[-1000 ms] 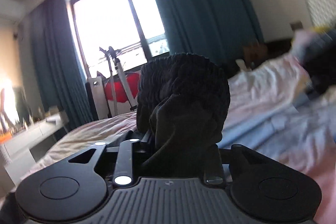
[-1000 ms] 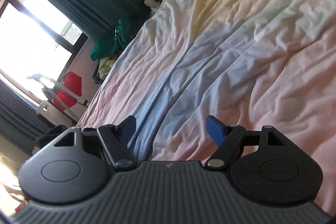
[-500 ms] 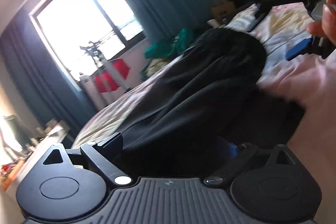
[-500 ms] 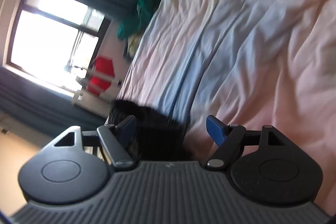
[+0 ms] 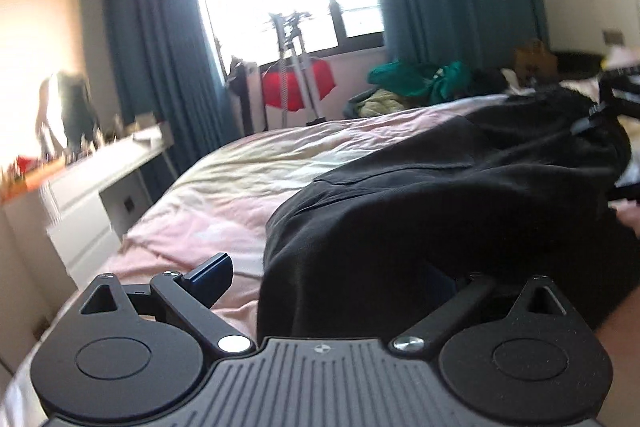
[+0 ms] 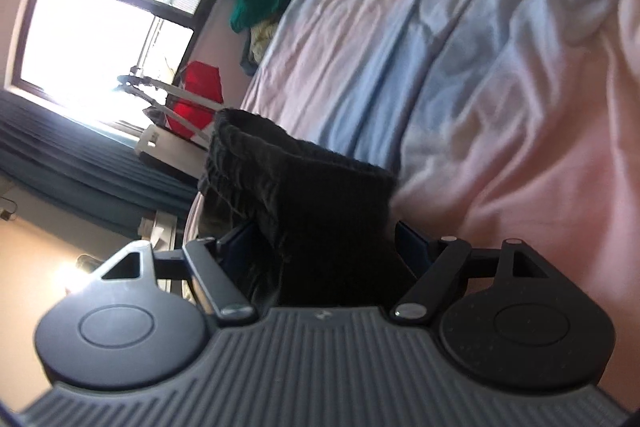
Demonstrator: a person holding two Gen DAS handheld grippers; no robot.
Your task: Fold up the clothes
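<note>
The bed, under a pink, yellow and blue duvet, fills the middle of the left wrist view and the right of the right wrist view. Across it lies the dark garment, spreading from the lower centre of the left view to its right edge; a stitched seam or pocket edge runs across its upper surface.

The right claw sits at the lower centre of its view with a bunched, ribbed end of the same cloth between its fingers. They stand fairly wide; whether they press the fabric I cannot tell. The left claw at the bottom of its view is spread wide, its left fingertip bare over the duvet, the right one buried under cloth, gripping nothing.

By my reading the garment is only being laid out, with no fold made yet. Next the left claw needs to close on the near edge, so both ends can be pulled flat.
</note>
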